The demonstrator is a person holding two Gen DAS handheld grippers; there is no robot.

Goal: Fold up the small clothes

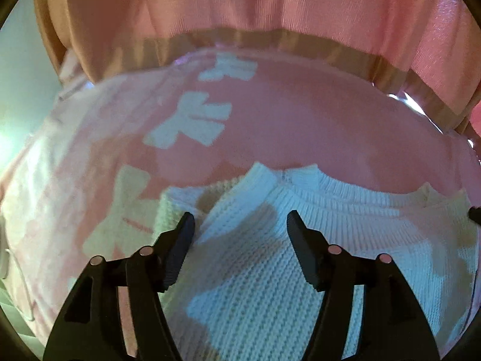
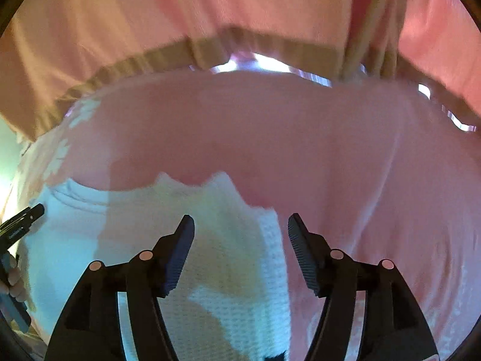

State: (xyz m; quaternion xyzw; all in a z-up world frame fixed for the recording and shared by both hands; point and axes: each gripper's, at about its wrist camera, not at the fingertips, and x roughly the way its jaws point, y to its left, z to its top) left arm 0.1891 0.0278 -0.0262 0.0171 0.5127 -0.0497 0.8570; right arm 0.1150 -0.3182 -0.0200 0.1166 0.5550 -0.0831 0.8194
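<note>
A small white knitted sweater [image 1: 270, 270] lies flat on a pink cloth with white bow prints [image 1: 186, 120]. Its ribbed neckline [image 1: 339, 192] faces away from me. My left gripper [image 1: 240, 225] is open and empty just above the sweater's shoulder, left of the neckline. In the right wrist view the sweater [image 2: 210, 255] fills the lower left, its right edge running between the fingers. My right gripper [image 2: 240, 225] is open and empty above that edge. The left gripper's tip [image 2: 27, 213] shows at the far left.
The person's pink top with a tan hem [image 1: 270, 9] hangs close behind the table edge, also in the right wrist view [image 2: 210, 9]. The pink cloth [image 2: 375, 180] extends to the right of the sweater.
</note>
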